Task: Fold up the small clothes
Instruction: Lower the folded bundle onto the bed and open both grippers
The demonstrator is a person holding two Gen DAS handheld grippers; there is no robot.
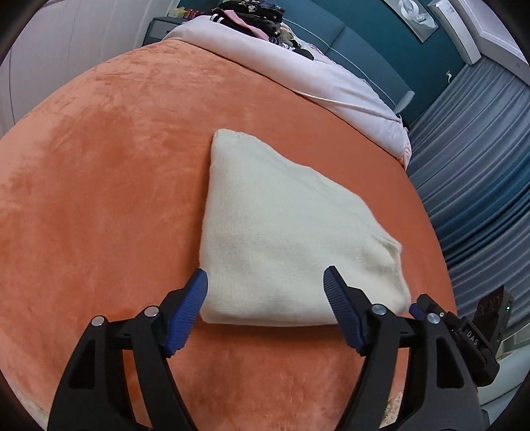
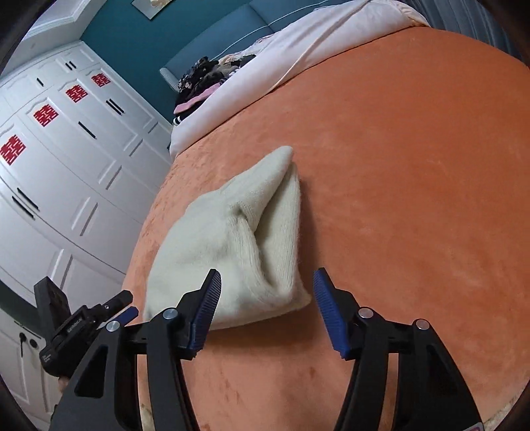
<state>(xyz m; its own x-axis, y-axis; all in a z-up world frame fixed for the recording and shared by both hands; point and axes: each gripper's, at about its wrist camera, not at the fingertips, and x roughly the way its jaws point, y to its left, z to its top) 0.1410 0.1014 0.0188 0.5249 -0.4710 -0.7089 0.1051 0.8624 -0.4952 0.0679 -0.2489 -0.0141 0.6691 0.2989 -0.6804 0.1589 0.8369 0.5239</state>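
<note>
The folded cream knit (image 1: pixel 291 228) on the orange bed (image 1: pixel 99 165) looks soft and light; grip its thick corner at six o'clock; left tongs (image 1: pixel 265 281) and right tongs (image 2: pixel 266 281) gape empty

The folded garment (image 1: pixel 285 232) lies on the blanket (image 1: pixel 116 182) at mid-frame in the left wrist view. Behind it, toward the upper frame, a quilt (image 1: pixel 298 76) covers the bed, with a clothes pile (image 1: pixel 251 16) on top.

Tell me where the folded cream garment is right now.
The folded cream garment lies on the orange bedspread, just ahead of both open grippers: centre-right in the left wrist view, centre-left in the right wrist view, short of the pink duvet.
</note>
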